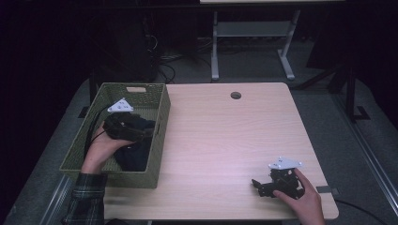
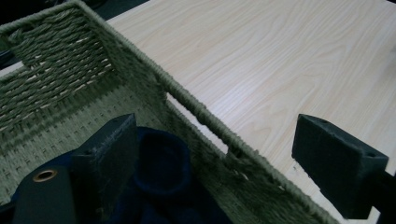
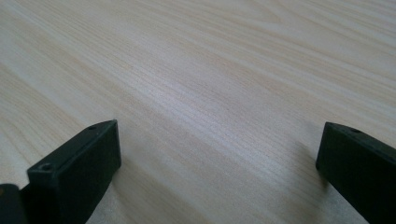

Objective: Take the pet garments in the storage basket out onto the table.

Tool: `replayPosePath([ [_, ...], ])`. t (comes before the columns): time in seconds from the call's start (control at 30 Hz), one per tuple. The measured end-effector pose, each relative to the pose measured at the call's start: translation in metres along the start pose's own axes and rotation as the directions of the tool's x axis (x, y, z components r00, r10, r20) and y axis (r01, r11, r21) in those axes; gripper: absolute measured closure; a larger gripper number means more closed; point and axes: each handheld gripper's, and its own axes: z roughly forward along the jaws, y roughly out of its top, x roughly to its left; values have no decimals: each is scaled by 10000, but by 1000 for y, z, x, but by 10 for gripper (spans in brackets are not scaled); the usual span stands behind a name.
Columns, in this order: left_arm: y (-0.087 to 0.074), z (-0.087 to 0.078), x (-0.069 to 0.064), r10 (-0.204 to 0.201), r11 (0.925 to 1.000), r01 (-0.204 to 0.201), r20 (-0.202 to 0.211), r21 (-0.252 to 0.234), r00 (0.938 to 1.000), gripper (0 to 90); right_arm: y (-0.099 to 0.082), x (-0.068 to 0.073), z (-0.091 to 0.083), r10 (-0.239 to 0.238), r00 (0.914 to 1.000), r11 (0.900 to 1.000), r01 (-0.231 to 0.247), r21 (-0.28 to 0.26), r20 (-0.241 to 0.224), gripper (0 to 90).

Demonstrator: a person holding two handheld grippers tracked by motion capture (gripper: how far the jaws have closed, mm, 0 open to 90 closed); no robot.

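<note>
High view: a green woven basket sits at the counter's left edge, reaching from the far-left corner towards the near-left one. Dark blue cloth lies inside it, bunched against the basket's right wall. The left gripper hangs over that cloth, held in the person's left hand, with its grey three-cornered plate on top.

Left gripper view: the jaws stand wide apart with nothing between them. One jaw is inside the basket, just beside a rolled fold of the cloth; the other is outside, over bare wood.

Near the counter's near-right corner, the right gripper rests low on the wood in the right hand, well apart from the basket. Right gripper view shows its jaws spread wide over the bare counter, gripping nothing.
</note>
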Motion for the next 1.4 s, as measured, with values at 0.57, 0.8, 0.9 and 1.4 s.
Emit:
replayPosePath([
  [0.57, -25, 3, 20, -384, 9973, 410, -427, 616, 9983, 141, 0, 0, 0, -1, 10000, 10000, 1, -1, 1, 0],
  [0.8, -35, 8, 23, -406, 9946, 449, -478, 931, 9980, 141, 0, 0, 0, -2, 10000, 10000, 2, 0, 0, 0],
  [0.9, -38, 9, 24, -386, 9928, 431, -416, 1118, 9984, 141, 0, 0, 0, 14, 10000, 10000, -14, 6, -1, 0],
  [1.4, -52, 27, 24, -535, 9739, 477, 202, 2219, 9984, 143, 0, 0, 0, 11, 10000, 10000, -11, 7, -10, 0],
])
